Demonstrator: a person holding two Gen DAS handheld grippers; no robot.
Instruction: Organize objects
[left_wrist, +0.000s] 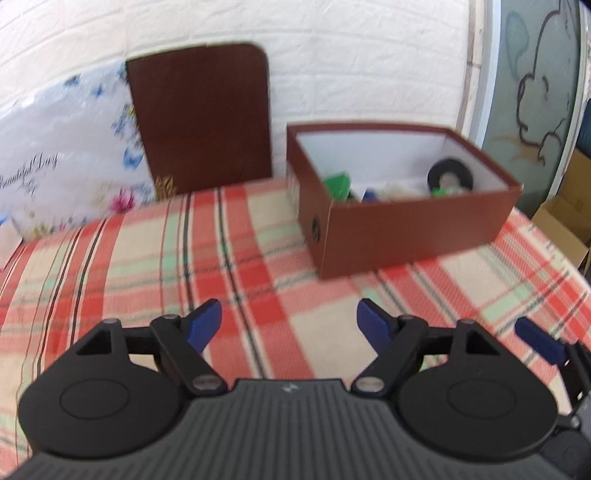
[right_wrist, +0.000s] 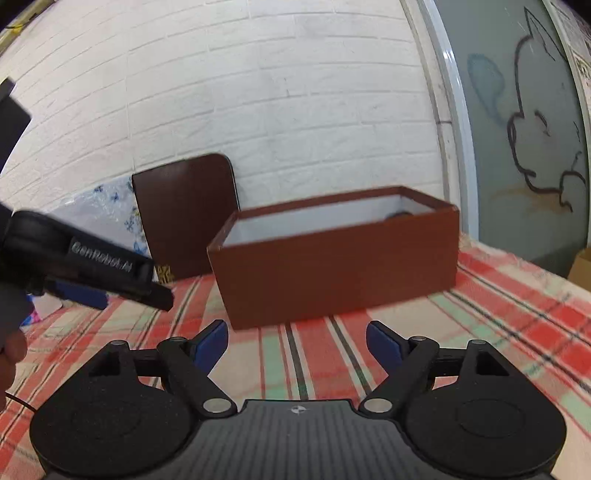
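An open brown box (left_wrist: 406, 229) with a white inside stands on the plaid cloth, ahead and right of my left gripper (left_wrist: 289, 326). Inside it lie a black tape roll (left_wrist: 450, 177), a green item (left_wrist: 338, 184), a blue item (left_wrist: 369, 195) and a pale item. My left gripper is open and empty above the cloth. In the right wrist view the same box (right_wrist: 332, 269) stands just ahead of my right gripper (right_wrist: 297, 347), which is open and empty. The left gripper's body (right_wrist: 92, 266) shows at the left there.
The brown box lid (left_wrist: 201, 118) leans against the white brick wall behind the cloth. A flowered plastic bag (left_wrist: 62, 155) lies at the back left. A cardboard carton (left_wrist: 565, 221) and a painted glass door (left_wrist: 535, 92) are at the right, past the surface's edge.
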